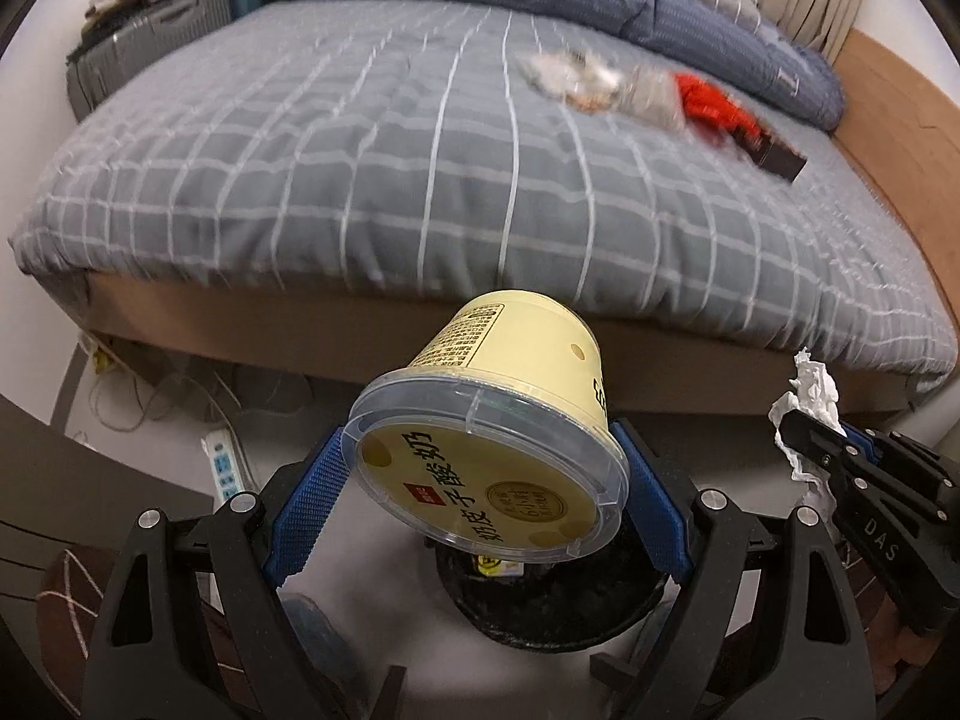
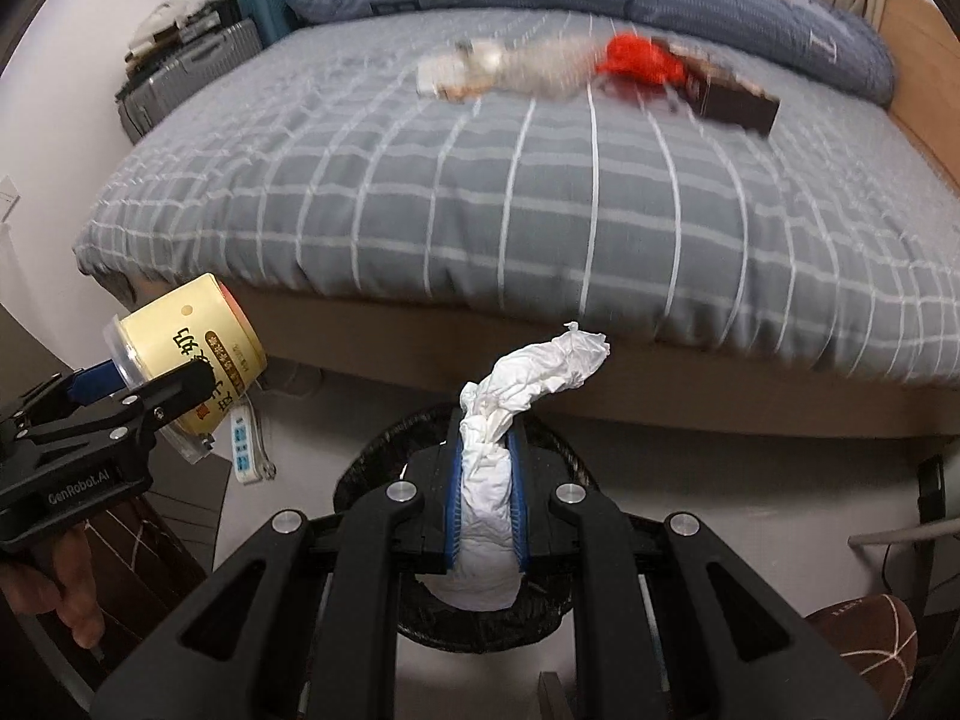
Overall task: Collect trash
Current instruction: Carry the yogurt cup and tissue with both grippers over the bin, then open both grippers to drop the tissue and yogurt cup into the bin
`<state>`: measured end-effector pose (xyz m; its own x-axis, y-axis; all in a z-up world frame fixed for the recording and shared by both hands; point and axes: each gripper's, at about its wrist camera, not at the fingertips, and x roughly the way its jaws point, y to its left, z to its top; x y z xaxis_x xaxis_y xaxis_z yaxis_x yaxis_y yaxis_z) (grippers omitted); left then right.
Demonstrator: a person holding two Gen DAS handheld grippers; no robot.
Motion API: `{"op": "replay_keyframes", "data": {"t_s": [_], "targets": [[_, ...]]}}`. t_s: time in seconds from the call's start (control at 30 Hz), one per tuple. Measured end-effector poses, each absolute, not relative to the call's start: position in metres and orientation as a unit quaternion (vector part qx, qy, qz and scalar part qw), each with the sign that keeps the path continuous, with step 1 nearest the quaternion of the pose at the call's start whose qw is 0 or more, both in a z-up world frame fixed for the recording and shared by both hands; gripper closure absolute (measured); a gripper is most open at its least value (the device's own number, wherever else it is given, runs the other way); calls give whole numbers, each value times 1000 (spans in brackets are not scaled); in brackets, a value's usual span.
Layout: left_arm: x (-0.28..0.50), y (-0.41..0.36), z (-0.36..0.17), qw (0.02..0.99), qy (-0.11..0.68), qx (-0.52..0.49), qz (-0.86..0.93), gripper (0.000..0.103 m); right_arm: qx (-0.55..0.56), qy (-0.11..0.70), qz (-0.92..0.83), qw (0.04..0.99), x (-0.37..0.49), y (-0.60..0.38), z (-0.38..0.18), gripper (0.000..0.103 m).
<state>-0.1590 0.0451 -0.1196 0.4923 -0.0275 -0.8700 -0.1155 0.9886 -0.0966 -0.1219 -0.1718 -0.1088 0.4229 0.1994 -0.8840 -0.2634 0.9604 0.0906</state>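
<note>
Your left gripper [image 1: 480, 480] is spread wide and clamps the yoghurt cup [image 1: 498, 420] by its clear lid rim, the cup tipped with its base toward the bed [image 1: 420, 180]; below it lies the black-lined bin [image 1: 540, 606], its mouth partly covered by the cup; your right gripper [image 2: 487, 498] is pressed nearly together on the crumpled tissue [image 2: 510, 396], whose loose end rises above the pads; the same bin [image 2: 372, 450] sits directly beneath, its rim showing on both sides of the fingers; the bed's edge runs just beyond the bin, so room ahead is tight; a power strip [image 2: 246, 444] lies on the floor to the left; more wrappers [image 2: 516, 69], a red packet [image 2: 642, 60] and a dark box [image 2: 738, 105] are blurred on the bed, well apart from both grippers.
</note>
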Motion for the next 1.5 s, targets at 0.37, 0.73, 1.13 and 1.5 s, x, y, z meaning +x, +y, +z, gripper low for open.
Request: {"op": "replay_keyframes", "data": {"t_s": [0.37,0.73,1.13,1.5], "targets": [[-146,43,-191,828,557,-65,21,19,-22,588,140,796,-117,-171,-191,91],[-133,52,-229,814,577,-47,37,19,-25,627,156,763,-101,-152,-241,88],[-132,60,-233,809,583,-57,40,19,-34,604,140,784,-103,-155,-234,35],[-130,27,-233,808,586,-57,19,19,-41,578,116,806,-110,-191,-214,9]]}}
